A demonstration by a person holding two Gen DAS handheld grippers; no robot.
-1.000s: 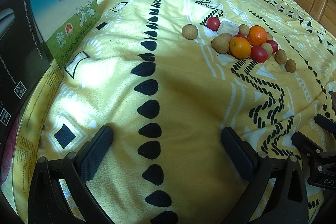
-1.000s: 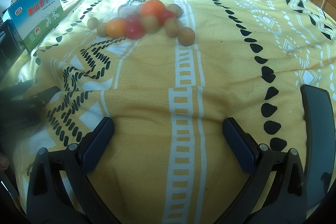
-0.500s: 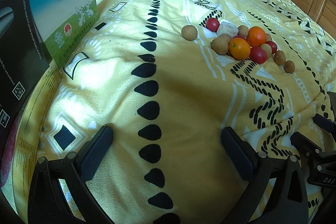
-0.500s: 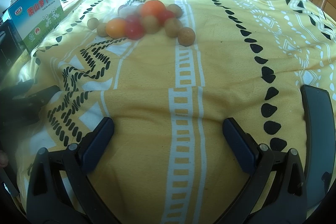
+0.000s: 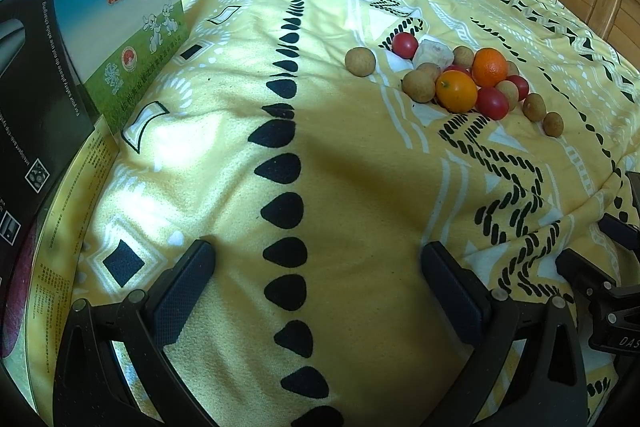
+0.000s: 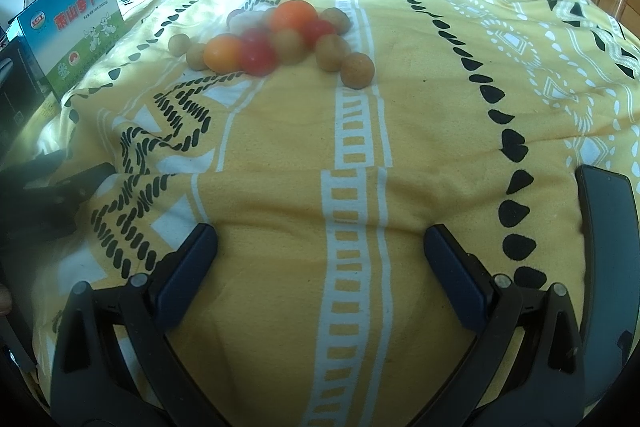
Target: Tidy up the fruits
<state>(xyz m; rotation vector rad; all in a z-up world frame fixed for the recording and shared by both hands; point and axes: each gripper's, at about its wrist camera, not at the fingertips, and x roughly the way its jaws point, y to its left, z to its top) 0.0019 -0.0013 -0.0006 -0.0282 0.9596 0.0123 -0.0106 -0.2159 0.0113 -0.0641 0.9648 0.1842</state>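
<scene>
Currently, left wrist view: left claw (image 5: 316, 281) spread wide, empty, over the yellow blanket (image 5: 340, 187); fruit pile (image 5: 460, 79) far ahead to the right. Right wrist view: right claw (image 6: 320, 267) likewise spread, empty; fruit pile (image 6: 276, 43) ahead, left of centre.

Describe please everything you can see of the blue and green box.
The box is cardboard by its look, standing upright at the left edge of the yellow blanket. Its printed face is blue on top with a round logo and large red Chinese characters, green like grass below, with two white cartoon rabbits. A black box stands against its near side. Its base rests on the blanket. It looks closed; neither gripper is near.
</scene>
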